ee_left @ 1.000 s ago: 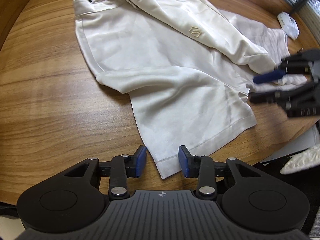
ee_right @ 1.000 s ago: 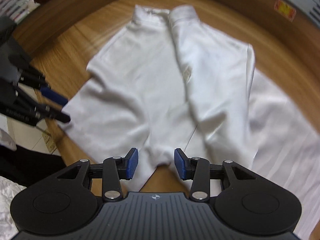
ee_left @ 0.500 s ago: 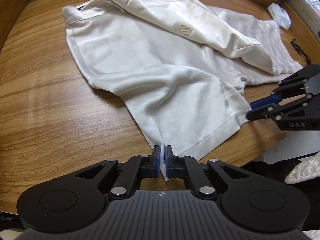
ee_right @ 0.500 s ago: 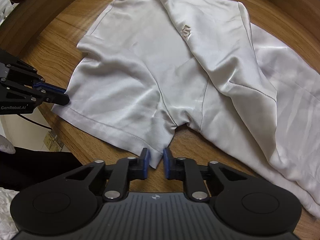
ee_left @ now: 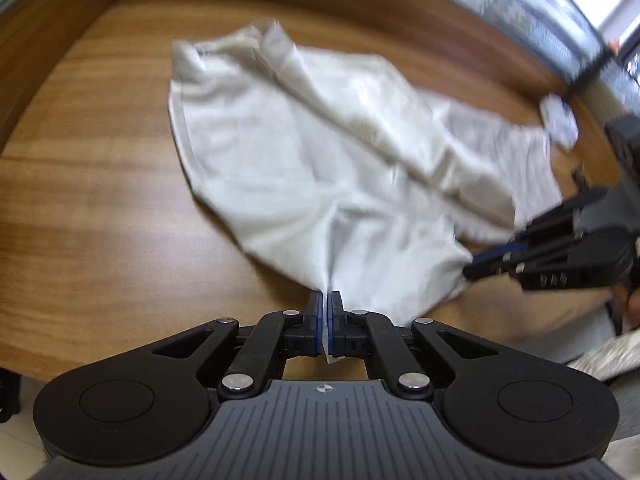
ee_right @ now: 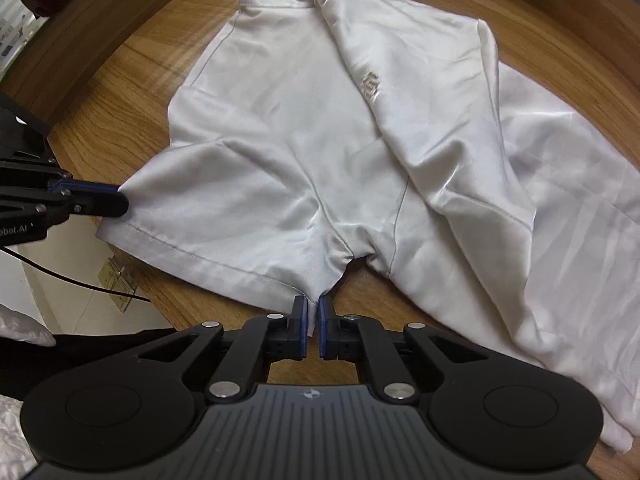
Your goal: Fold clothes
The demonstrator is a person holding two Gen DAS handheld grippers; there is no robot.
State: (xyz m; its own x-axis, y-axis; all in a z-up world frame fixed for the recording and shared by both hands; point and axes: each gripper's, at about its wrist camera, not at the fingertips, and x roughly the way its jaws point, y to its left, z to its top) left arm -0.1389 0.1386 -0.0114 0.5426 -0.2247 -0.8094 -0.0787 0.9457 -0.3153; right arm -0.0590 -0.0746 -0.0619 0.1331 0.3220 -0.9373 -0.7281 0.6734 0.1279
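White shorts (ee_left: pixel 300 168) (ee_right: pixel 280 140) with a small embroidered logo (ee_right: pixel 370 84) lie waistband-far on the round wooden table (ee_left: pixel 100 200) (ee_right: pixel 132 92). My left gripper (ee_left: pixel 325 294) (ee_right: pixel 120 196) is shut on the outer corner of the near leg's hem and holds it slightly off the wood. My right gripper (ee_right: pixel 313 300) (ee_left: pixel 470 266) is at the inner corner of the same hem, near the crotch. Its jaws are closing, with the pads pressing a strip of white fabric. The left wrist view is blurred by motion.
A second pale garment (ee_right: pixel 580 200) lies under and to the right of the shorts. A small white packet (ee_left: pixel 558 120) rests at the table's far right. The table edge runs just below both grippers; a black cable (ee_right: pixel 80 280) hangs off it.
Both grippers went from open to shut on the near hem. The left one has since risen, lifting its corner and tugging the shorts. The right one has stayed in place.
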